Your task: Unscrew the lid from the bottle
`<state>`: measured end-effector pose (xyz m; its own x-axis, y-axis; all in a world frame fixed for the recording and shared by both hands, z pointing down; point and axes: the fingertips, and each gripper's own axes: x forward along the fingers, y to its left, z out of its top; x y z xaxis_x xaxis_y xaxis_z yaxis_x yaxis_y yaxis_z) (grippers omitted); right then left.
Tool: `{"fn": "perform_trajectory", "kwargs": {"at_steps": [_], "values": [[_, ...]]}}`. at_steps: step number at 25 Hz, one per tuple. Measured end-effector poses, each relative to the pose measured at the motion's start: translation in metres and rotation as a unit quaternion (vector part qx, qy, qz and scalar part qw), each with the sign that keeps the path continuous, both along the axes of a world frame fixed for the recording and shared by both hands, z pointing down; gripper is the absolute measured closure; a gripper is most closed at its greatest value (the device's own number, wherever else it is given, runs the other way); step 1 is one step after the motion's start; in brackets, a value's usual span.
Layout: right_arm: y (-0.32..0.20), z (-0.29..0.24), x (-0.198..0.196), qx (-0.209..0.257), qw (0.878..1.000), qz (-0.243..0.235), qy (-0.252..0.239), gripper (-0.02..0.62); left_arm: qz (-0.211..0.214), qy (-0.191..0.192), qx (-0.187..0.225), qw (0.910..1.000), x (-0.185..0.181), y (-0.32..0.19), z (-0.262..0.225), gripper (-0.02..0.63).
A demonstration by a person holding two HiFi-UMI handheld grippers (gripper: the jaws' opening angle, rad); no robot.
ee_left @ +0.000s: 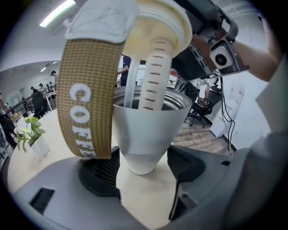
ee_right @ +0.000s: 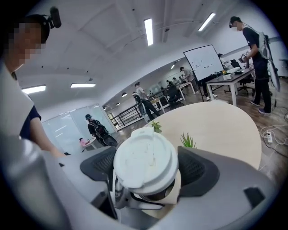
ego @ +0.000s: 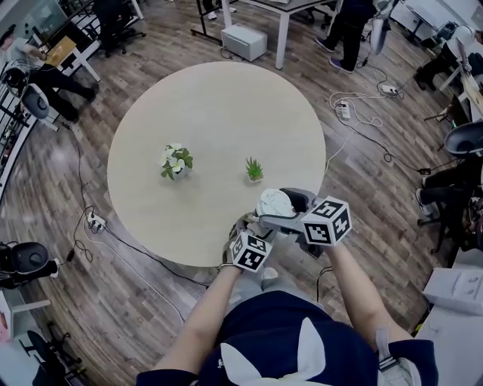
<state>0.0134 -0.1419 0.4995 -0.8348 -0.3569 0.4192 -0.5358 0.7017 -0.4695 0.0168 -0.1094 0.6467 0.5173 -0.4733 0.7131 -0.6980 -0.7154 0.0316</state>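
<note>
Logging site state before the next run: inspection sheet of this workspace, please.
Surface: round table, pale top.
Job's things: bottle held near the table's near edge; lid lifted off the rim and tilted, its infuser reaching into the mouth; strap hanging beside the bottle.
Clutter: two small plants mid-table.
Grippers: left gripper shut on bottle; right gripper shut on lid.
Cables: cables and power strips on the floor on both sides of the table.
Surroundings: open office, desks, people beyond.
</note>
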Motion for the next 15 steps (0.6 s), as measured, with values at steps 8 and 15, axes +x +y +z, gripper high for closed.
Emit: {"fn": "perform_trajectory", "kwargs": {"at_steps": [8, 15], "values": [[-0.007, -0.014, 0.017, -0.03, 0.995, 0.078, -0.057, 0.164, 0.0, -0.002, -0.004, 1.0, -0.001, 0.0, 0.001, 0.265], [-0.011, -0.022, 0.031, -0.026, 0.988, 0.132, -0.072, 0.164, 0.003, -0.009, -0.005, 0.9999, -0.002, 0.0, 0.001, 0.265]]}}
